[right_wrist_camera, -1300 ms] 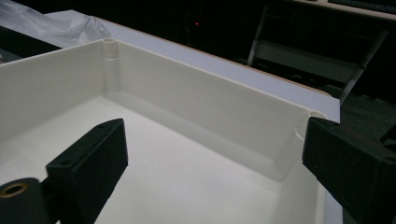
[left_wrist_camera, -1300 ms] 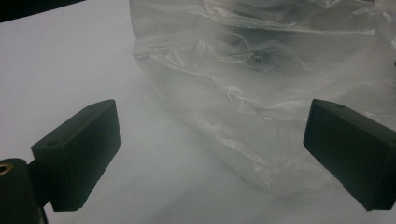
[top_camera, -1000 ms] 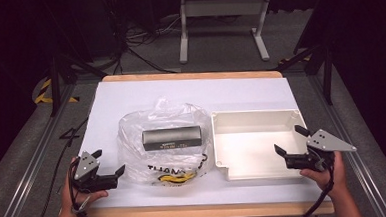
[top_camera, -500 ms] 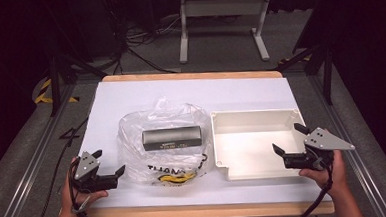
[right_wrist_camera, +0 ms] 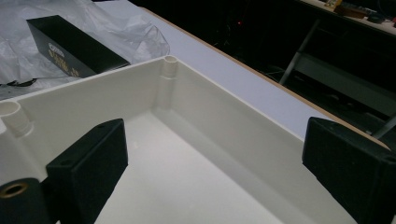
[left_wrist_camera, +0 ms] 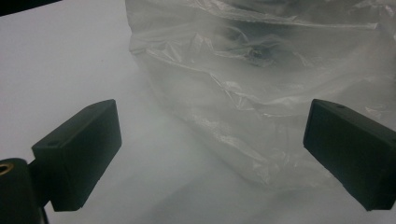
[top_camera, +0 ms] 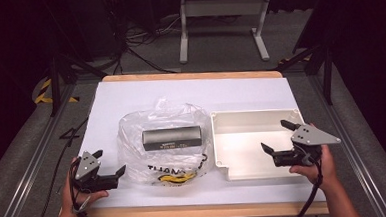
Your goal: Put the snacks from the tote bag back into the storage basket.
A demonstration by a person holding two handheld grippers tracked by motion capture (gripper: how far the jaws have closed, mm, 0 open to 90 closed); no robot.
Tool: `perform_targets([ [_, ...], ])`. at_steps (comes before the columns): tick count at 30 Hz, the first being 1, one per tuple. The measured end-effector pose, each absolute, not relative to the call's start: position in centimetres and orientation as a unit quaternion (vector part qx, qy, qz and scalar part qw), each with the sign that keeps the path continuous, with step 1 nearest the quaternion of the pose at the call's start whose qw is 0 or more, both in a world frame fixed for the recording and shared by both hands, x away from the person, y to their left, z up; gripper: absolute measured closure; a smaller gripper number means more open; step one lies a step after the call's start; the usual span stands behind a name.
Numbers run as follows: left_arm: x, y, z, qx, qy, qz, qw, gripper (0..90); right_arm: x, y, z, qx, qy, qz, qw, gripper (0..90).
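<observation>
A clear plastic bag (top_camera: 165,142) holding a black box (top_camera: 172,137) is seen mid-surface, beside an empty white tray (top_camera: 255,143). The left gripper (top_camera: 107,166) is held open near the bag; the right gripper (top_camera: 277,136), also open, is poised over the tray. The thin bag could be torn or slip if pinched loosely.

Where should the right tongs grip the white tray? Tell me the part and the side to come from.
Grip the right wall of the white tray, coming from the right, where the right tongs hover open above it. The tray is an open-topped box with thin upright walls, so one jaw could go inside and one outside. The round corner posts are thicker, so mid-wall looks easier.
</observation>
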State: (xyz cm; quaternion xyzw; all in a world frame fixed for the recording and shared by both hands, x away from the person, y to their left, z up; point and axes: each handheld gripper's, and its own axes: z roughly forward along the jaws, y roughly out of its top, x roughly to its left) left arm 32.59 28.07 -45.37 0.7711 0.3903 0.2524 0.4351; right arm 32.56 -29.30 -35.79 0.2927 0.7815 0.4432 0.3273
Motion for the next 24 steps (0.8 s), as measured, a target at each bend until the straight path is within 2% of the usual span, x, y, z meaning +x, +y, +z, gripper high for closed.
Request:
perform_targets([
  [6,32.6,28.1,-45.4,0.771,0.389,0.254,0.435,5.1,33.1,-28.4,-35.6,0.27,0.786,0.453,0.322,15.2],
  [24,32.6,28.1,-45.4,0.773,0.389,0.252,0.434,5.1,36.0,-25.5,-35.1,0.225,0.811,0.471,0.262,20.0],
])
